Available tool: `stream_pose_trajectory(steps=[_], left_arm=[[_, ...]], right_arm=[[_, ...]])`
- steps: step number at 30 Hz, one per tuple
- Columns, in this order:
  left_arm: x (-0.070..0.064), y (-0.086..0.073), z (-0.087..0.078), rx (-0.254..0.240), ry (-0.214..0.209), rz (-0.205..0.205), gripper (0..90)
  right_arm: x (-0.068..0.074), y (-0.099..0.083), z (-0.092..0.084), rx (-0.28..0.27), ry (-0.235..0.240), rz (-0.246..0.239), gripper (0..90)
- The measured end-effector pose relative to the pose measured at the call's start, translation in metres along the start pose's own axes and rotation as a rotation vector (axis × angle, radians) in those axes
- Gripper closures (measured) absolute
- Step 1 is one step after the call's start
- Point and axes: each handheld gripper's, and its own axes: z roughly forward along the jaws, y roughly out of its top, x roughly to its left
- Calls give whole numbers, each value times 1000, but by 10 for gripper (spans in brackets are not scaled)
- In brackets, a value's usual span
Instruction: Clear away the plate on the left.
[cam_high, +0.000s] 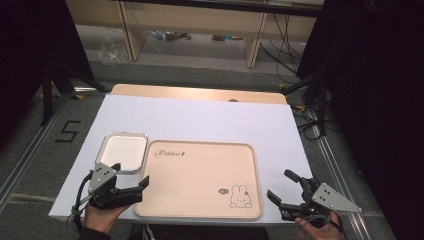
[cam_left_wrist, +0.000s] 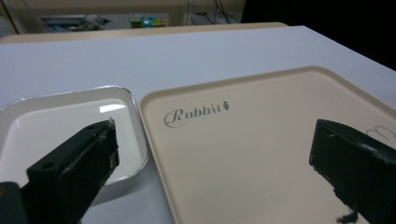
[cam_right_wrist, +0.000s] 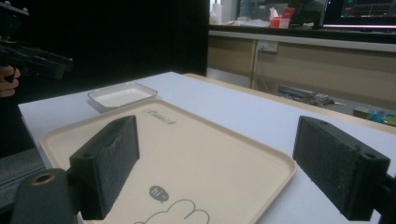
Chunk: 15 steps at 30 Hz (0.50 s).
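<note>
High view: a white sheet (cam_high: 200, 120) covers the tabletop, with a strip of bare wood showing along the far edge. A beige tray (cam_high: 200, 177) with a "Rabbit" script and a small rabbit drawing lies flat toward the near edge, roughly centred. A white rectangular dish (cam_high: 123, 151) sits just beside the tray's far left corner, empty. The left gripper (cam_high: 131, 186) hovers at the near left corner of the tabletop, jaws spread wide, one over the dish's near edge and one over the tray's left rim, holding nothing. The right gripper (cam_high: 285, 187) sits off the tray's near right corner, jaws wide apart, empty. Left gripper view: both black jaws stand far apart; the dish (cam_left_wrist: 70, 126) lies behind the left jaw and the tray (cam_left_wrist: 243, 154) spans the gap, script legible. Right gripper view: jaws wide open over the tray (cam_right_wrist: 196, 154), nothing between them; the dish (cam_right_wrist: 122, 96) rests beyond the tray's far corner, and the left gripper (cam_right_wrist: 35, 58) shows at upper left.
</note>
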Motion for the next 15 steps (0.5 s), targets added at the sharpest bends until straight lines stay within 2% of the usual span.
stream_pose_trajectory(steps=[2,9,15], left_arm=[[4,0,3,16,3,-14,8],[18,6,12,35,32,-21,8],[30,10,22,95,43,-11,25]], right_arm=[[0,0,0,4,0,1,152],[0,0,0,7,-3,-1,153],[0,0,0,6,-14,-8,153]])
